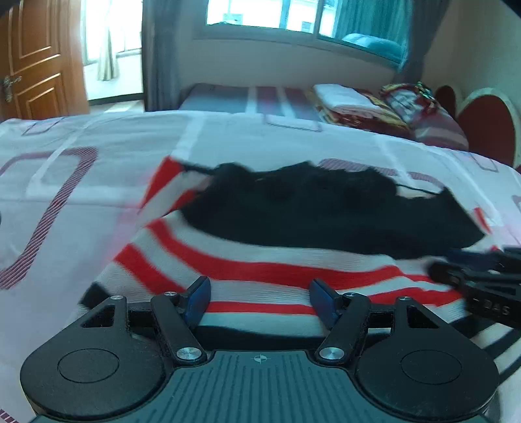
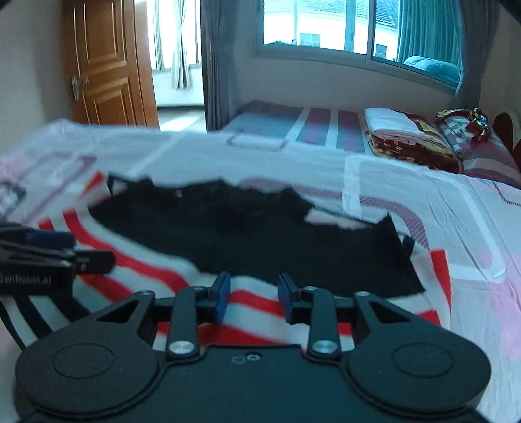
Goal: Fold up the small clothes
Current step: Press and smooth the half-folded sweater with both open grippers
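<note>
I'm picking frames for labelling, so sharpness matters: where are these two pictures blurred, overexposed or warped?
Left wrist view: striped garment and black cloth smeared by motion, window blown out, bed edge bowed by fisheye. Right wrist view: same smear on the black cloth, doorway glaring white, right gripper sharp.

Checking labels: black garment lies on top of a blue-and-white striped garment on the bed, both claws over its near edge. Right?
One error: the stripes are red and white, not blue. The left wrist view shows the black garment lying on the red-and-white striped garment on the bed, with the left claw and right claw over its near edge.
</note>
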Demonstrator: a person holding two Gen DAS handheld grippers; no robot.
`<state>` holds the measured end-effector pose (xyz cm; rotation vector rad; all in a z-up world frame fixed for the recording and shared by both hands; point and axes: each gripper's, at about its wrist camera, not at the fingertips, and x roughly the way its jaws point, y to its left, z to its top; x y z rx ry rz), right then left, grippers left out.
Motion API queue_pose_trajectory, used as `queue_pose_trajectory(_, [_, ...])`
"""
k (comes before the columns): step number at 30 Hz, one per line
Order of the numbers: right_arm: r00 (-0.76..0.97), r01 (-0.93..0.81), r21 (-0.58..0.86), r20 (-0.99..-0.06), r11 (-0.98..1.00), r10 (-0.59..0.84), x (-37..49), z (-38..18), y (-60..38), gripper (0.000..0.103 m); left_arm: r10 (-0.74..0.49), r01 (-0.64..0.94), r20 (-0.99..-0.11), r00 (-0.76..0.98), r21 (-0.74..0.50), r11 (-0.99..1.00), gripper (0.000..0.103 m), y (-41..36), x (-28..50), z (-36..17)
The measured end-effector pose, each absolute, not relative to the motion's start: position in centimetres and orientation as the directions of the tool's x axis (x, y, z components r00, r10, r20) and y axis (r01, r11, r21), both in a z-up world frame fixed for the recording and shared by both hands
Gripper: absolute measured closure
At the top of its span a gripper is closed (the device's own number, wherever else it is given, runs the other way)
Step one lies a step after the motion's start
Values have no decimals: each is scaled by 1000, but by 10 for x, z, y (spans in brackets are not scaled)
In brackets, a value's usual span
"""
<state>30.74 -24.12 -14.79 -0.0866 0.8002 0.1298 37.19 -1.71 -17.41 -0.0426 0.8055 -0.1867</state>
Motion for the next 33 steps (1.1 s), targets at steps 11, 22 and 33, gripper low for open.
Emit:
queue_pose_trajectory(11, [670, -7, -16, -742, 1000, -7, 292, -157, -270, 70, -166, 123, -715, 679, -112, 986, 35, -10, 361, -164])
queue_pose_trajectory(22, [706, -90, 48, -702, 995, 98, 252, -133, -216, 69, -199, 190, -696, 690, -91, 977, 35, -29, 336, -151])
queue_pose_trajectory(33, [670, -49, -52, -743, 997, -6, 220, -158, -244, 71, -193, 247, -694, 693, -22, 969, 36, -3, 313, -172])
